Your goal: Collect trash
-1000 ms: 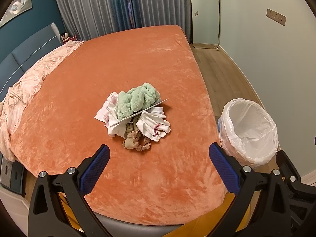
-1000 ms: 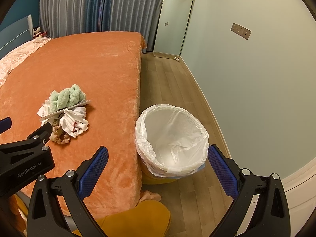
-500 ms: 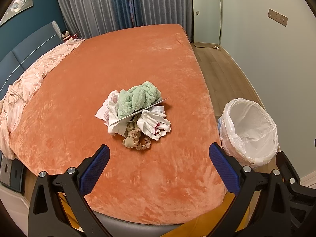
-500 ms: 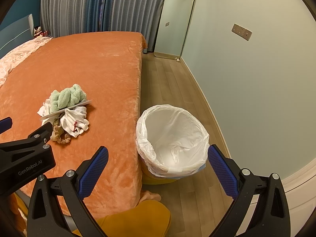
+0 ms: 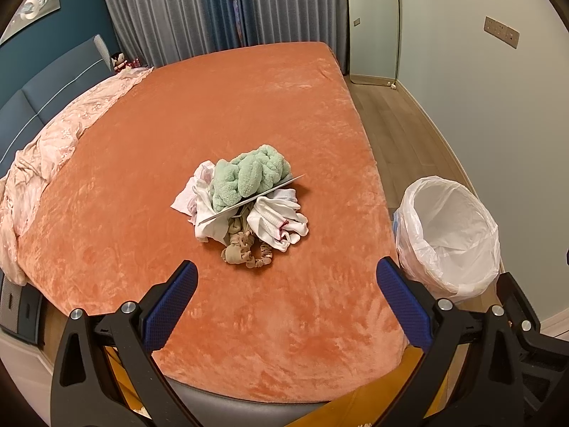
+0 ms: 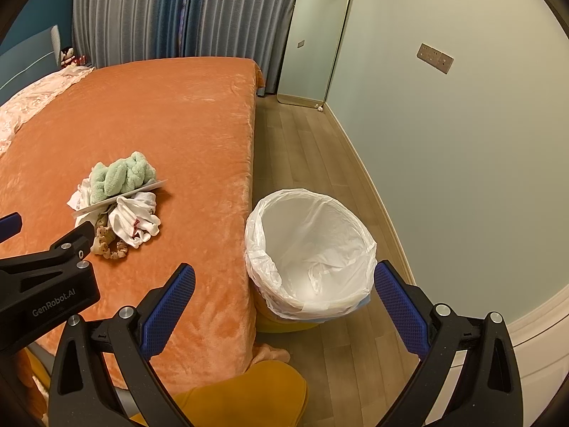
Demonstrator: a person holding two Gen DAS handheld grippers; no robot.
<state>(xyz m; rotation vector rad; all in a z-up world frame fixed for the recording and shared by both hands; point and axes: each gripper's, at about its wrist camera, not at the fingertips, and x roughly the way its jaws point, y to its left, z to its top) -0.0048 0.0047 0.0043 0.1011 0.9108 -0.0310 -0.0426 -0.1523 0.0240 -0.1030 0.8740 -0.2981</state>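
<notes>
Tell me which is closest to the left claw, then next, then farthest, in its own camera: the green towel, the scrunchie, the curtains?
1. Scrunchie, front of the pile, just ahead of the left claw.
2. Green towel, top of the pile.
3. Curtains, beyond the bed.

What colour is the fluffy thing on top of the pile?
Pale mint green fluffy cloth, clearest in the left wrist view.

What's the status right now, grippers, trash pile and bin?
Left gripper open, empty. Right gripper open, empty. Trash pile untouched on bed; lined bin beside it. Nothing blocking.
</notes>
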